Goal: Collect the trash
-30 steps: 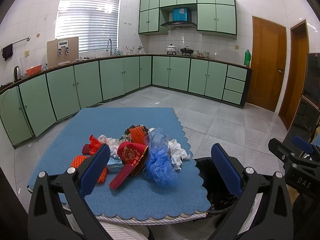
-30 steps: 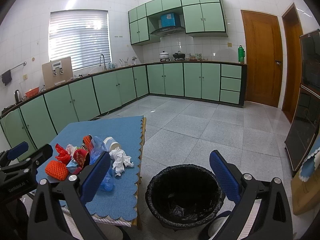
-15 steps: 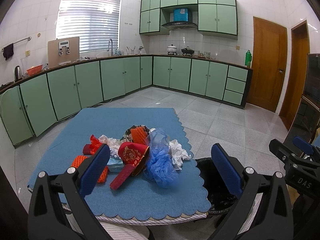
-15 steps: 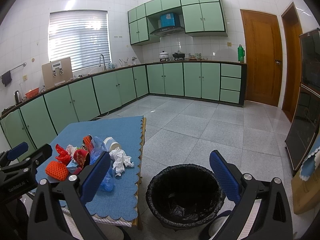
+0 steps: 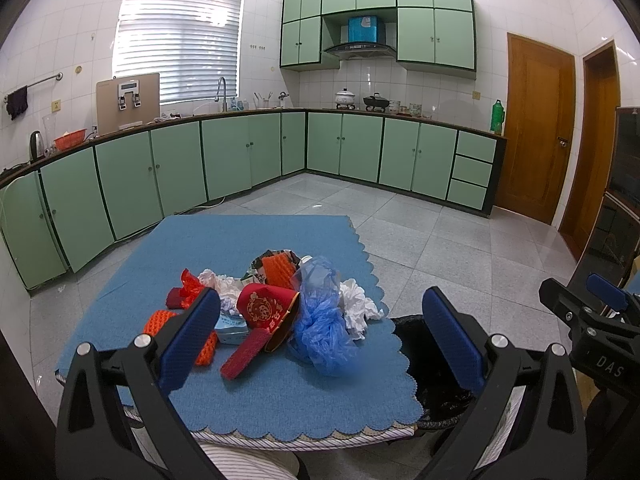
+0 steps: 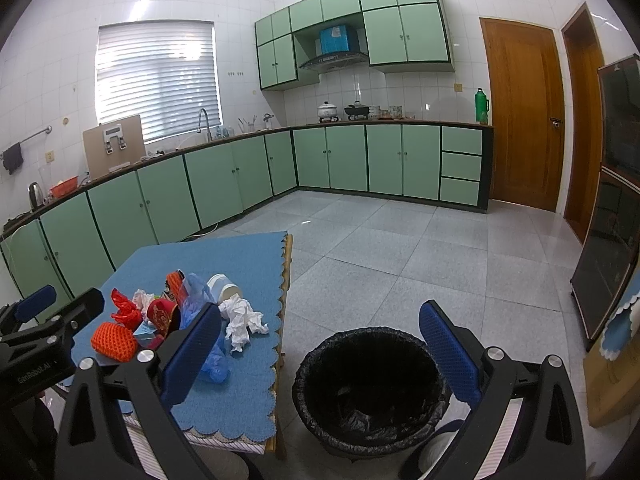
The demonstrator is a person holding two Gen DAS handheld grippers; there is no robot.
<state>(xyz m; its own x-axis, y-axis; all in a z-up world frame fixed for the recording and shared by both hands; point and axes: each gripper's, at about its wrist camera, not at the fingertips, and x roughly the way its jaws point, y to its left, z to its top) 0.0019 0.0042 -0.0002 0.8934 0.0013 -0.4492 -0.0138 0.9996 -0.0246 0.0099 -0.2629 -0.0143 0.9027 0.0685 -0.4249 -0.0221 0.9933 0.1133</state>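
A pile of trash lies on the blue table mat (image 5: 240, 240): a blue plastic bag (image 5: 322, 320), crumpled white paper (image 5: 358, 306), a red wrapper (image 5: 268, 310), orange foam netting (image 5: 162, 322) and red foil (image 5: 190, 284). The pile also shows in the right wrist view, with the white paper (image 6: 242, 318) nearest the table edge. A black-lined trash bin (image 6: 368, 392) stands on the floor right of the table. My left gripper (image 5: 320, 338) is open and empty, above the near side of the pile. My right gripper (image 6: 320, 346) is open and empty, above the bin's left rim.
Green cabinets (image 5: 224, 156) run along the left and back walls. Wooden doors (image 5: 538, 128) are at the right. A dark glass-fronted cabinet (image 6: 612, 200) stands at the far right. Grey tiled floor (image 6: 400, 248) lies beyond the table and bin.
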